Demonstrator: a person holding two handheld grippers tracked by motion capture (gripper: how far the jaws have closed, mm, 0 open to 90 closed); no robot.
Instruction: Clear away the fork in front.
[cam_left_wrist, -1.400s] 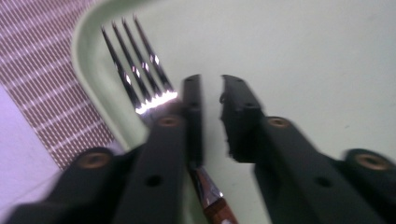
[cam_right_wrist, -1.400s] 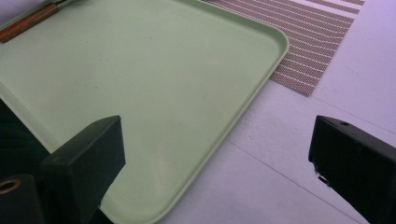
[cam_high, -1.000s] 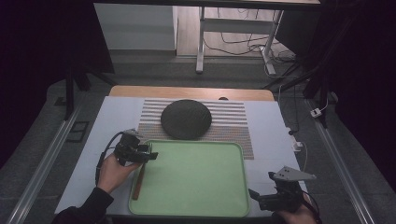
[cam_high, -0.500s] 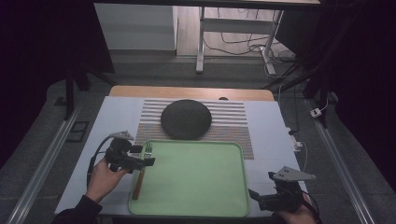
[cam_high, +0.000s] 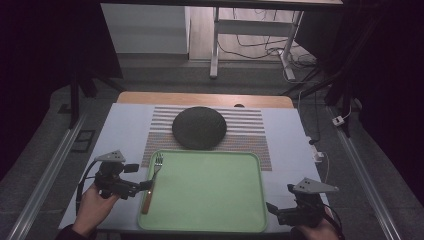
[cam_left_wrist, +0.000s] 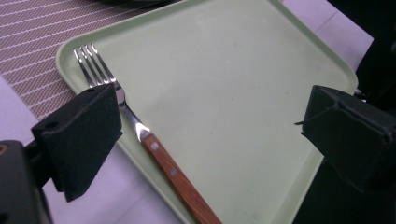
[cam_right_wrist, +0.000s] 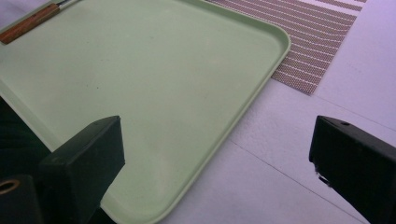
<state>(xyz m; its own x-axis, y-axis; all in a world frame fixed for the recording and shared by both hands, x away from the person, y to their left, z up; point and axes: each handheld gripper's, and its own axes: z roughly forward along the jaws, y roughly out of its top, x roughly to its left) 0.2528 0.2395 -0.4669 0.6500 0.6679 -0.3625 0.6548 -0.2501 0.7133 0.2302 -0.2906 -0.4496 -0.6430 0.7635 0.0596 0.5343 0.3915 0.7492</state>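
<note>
The left gripper (cam_high: 142, 186) has pulled back left, jaws wide and empty, leaving the fork (cam_high: 152, 181) across the green tray (cam_high: 210, 220) rim (handle outside). The right gripper (cam_high: 272, 209) stays open, idle.

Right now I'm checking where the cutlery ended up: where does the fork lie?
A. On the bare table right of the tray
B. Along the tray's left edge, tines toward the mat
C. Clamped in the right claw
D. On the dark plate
B: the fork lies along the left rim of the green tray, its wooden handle toward the person and its tines toward the striped mat; the left claw is open beside it.
</note>
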